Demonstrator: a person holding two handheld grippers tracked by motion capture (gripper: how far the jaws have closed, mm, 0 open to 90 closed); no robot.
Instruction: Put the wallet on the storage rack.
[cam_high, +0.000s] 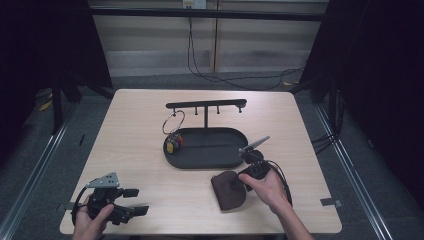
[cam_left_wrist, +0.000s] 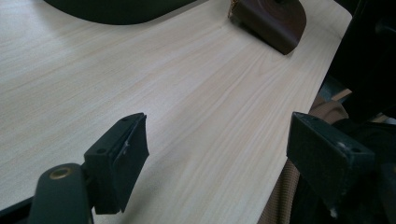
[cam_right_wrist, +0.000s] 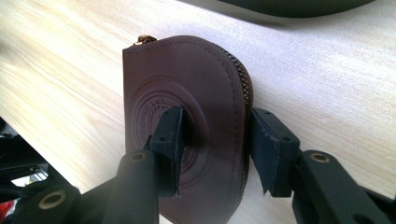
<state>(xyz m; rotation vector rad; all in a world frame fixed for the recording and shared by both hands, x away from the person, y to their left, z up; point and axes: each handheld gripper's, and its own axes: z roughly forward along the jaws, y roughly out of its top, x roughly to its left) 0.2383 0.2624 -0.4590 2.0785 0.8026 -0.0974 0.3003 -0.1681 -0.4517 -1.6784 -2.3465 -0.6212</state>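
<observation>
A pale wooden worktop (cam_high: 140, 150) seen from above. At the near left corner, a person's left hand (cam_high: 90, 224) holds the left gripper (cam_high: 136, 201), its jaws spread wide over bare wood with nothing between them. At centre sits a dark oval tray (cam_high: 210, 147) with a hook rack; a key ring (cam_high: 173, 122) hangs there. Right of centre, the right gripper (cam_right_wrist: 215, 144) straddles a brown leather zip pouch (cam_right_wrist: 187, 102) lying flat on the worktop just in front of the tray, one jaw on its embossed face, the other beside its zipped edge, not quite closed.

A pouch (cam_high: 228, 190) lies on the table (cam_high: 140, 165) before the tray (cam_high: 210, 157), right of centre.
</observation>
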